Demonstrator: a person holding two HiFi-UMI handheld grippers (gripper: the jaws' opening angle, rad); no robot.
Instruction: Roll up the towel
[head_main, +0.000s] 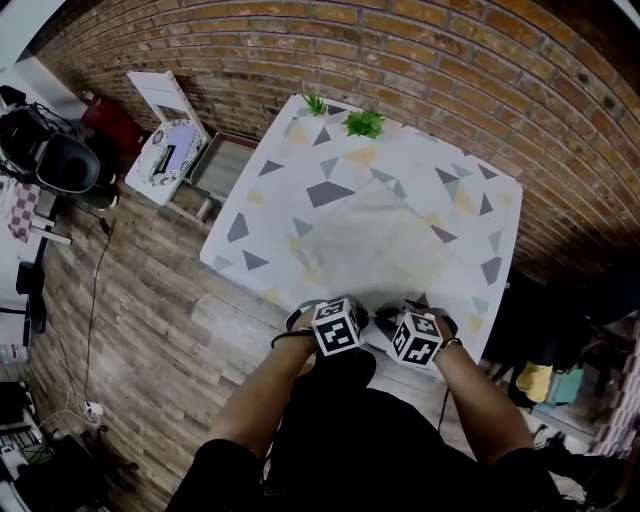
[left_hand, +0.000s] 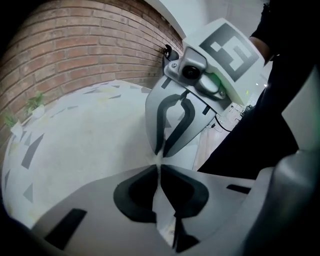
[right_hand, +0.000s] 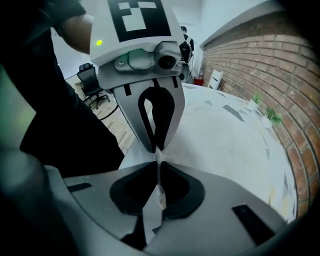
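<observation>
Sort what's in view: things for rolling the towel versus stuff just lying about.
Job: towel, left gripper and right gripper shut on its near edge, table under it.
Lying about: larger potted plant, smaller potted plant, black office chair.

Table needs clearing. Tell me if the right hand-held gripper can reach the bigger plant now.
Probably not: the right hand-held gripper is shut on the towel at its near edge, and the bigger plant stands across the table.

No word, number or brand can be read in any of the views. The left marker cube (head_main: 338, 327) on the left gripper (left_hand: 159, 167) and the right marker cube (head_main: 415, 338) on the right gripper (right_hand: 158, 159) carry only black-and-white square patterns, not letters.
</observation>
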